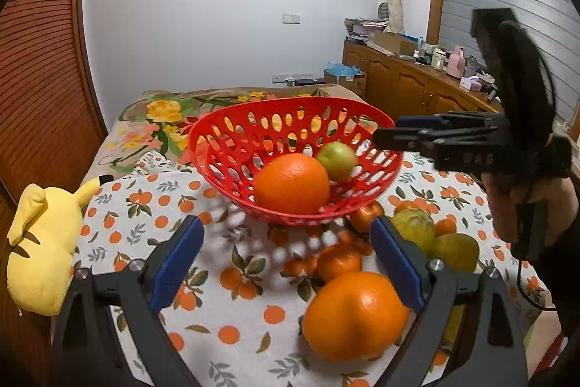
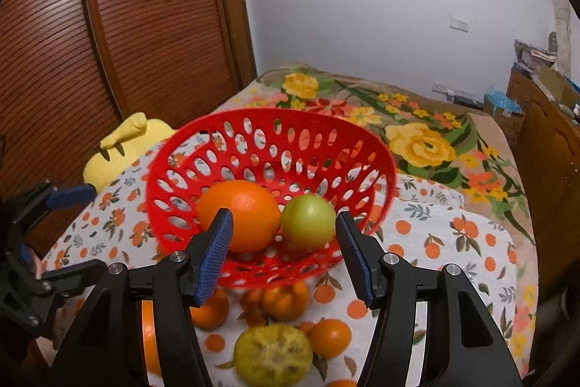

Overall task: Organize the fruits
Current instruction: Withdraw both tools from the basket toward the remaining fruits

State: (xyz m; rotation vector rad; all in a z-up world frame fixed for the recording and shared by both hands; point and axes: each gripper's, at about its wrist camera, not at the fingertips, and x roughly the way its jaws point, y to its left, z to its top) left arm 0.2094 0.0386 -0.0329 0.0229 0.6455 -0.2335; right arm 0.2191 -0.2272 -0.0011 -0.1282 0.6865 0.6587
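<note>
1. A yellow plush toy [image 1: 40,249] is lying at the left edge of the worktop [image 1: 232,311].
2. The left tongs [image 1: 286,263] are standing wide and holding nothing; a large orange [image 1: 355,314] is lying just beside the right pad.
3. The red basket [image 1: 232,140] is sitting mid-worktop, containing an orange [image 1: 291,184] and a green apple [image 1: 337,160].
4. Small tangerines [image 1: 339,262] and yellow-green fruits [image 1: 415,229] are lying in front of the basket.
5. The right tongs [image 2: 284,256] are hovering at the basket's near rim, partly spread and gripping nothing.
</note>
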